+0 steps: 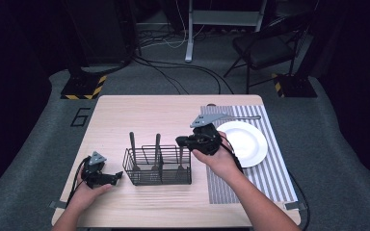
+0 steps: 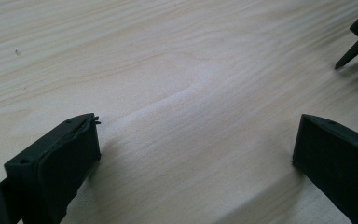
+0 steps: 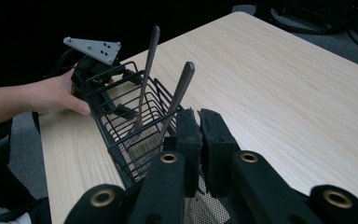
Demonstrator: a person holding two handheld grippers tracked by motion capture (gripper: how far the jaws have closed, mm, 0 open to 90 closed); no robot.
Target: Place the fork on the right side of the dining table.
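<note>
A black wire basket stands mid-table, and two metal utensils stand upright in its left compartments. My right gripper hangs over the basket's right compartment. It is shut on the top of a third utensil that stands in there. In the right gripper view its jaws are pressed together above the basket, and they hide that handle. The other two utensils lean just beyond. My left gripper rests open on the wood left of the basket, and only bare table lies between its jaws.
A white plate sits on a striped placemat at the right, with a long utensil lying across the mat's far edge. A basket foot shows at the top right of the left gripper view. A chair and cables lie beyond the table.
</note>
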